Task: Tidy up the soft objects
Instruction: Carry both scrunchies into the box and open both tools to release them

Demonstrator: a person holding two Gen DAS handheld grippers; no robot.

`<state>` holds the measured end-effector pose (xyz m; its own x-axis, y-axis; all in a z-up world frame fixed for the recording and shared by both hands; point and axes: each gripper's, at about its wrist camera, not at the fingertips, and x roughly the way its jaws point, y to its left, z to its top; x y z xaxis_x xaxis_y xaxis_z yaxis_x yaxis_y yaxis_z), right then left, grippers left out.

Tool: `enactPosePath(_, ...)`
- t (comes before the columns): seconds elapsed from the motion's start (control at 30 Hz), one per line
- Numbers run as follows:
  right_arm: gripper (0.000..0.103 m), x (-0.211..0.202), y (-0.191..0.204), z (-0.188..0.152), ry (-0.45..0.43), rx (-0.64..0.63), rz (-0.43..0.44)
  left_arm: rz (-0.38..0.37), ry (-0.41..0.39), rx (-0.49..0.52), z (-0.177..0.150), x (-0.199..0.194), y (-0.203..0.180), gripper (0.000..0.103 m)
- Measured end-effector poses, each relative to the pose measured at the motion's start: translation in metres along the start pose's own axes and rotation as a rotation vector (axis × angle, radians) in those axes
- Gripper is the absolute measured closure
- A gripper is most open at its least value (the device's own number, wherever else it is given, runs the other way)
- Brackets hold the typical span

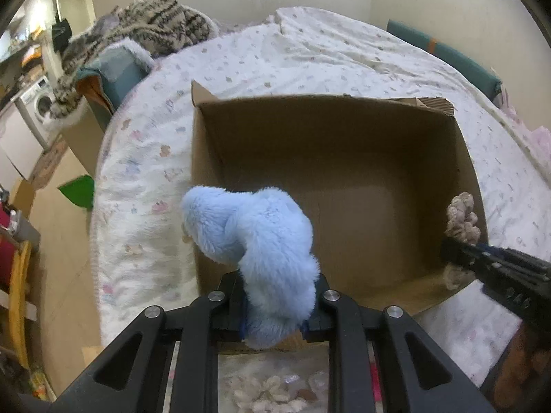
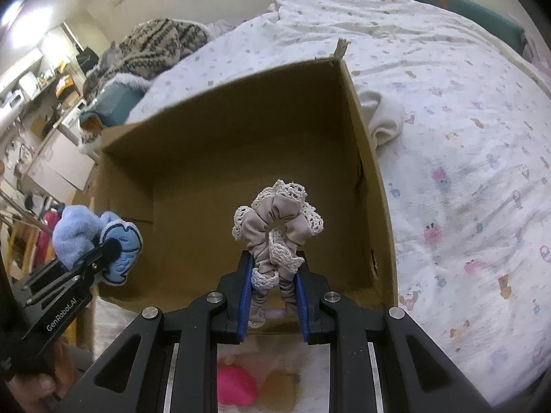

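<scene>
Counting two soft items and one cardboard box [image 1: 330,158] sitting on the bed [image 1: 344,55]. My left gripper [image 1: 275,309] is clamping the blue plush toy [image 1: 255,237], which is sticking up between the jaws over the box's near-left corner. My right gripper [image 2: 272,296] is pinching the scrunchie [image 2: 277,230] above the box's near edge. Plush: pale blue, fuzzy, with an embroidered patch. Scrunchie: beige fabric, cream crochet lace trim.

Soft indoor light — fisheye-warped edges, perhaps slight blur.
</scene>
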<state>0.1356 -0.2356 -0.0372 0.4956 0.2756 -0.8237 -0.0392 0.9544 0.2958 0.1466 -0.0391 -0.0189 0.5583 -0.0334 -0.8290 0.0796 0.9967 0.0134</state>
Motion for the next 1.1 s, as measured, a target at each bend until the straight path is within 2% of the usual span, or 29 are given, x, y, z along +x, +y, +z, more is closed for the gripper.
enactPosePath(0.3, 0.079, 0.012, 0.002, -0.006, 0.040, -0.002, 0.001, 0.010, -0.008, -0.005, -0.009, 0.005, 0.001, 0.081)
enactPosePath(0.67, 0.079, 0.013, 0.004, -0.005, 0.039, -0.002, 0.000, 0.010, -0.007, -0.011, -0.012, 0.007, 0.001, 0.078)
enactPosePath(0.73, 0.079, 0.013, 0.002, -0.006, 0.040, -0.001, 0.005, 0.010, -0.003, -0.012, -0.012, 0.007, 0.000, 0.074)
enactPosePath(0.9, 0.077, 0.014, 0.002, -0.005, 0.045, 0.005, 0.012, 0.001, 0.001, -0.013, -0.011, 0.007, -0.001, 0.071)
enactPosePath(0.97, 0.077, 0.013, 0.000, -0.005, 0.043, 0.005, 0.011, 0.007, -0.004, -0.005, -0.012, 0.006, -0.002, 0.067)
enactPosePath(1.03, 0.076, 0.013, 0.000, -0.005, 0.042, 0.003, 0.004, 0.015, -0.011, 0.001, -0.011, 0.004, -0.002, 0.051)
enactPosePath(1.1, 0.075, 0.013, 0.000, -0.005, 0.041, 0.002, 0.001, 0.013, -0.024, 0.001, -0.011, 0.001, -0.003, 0.045)
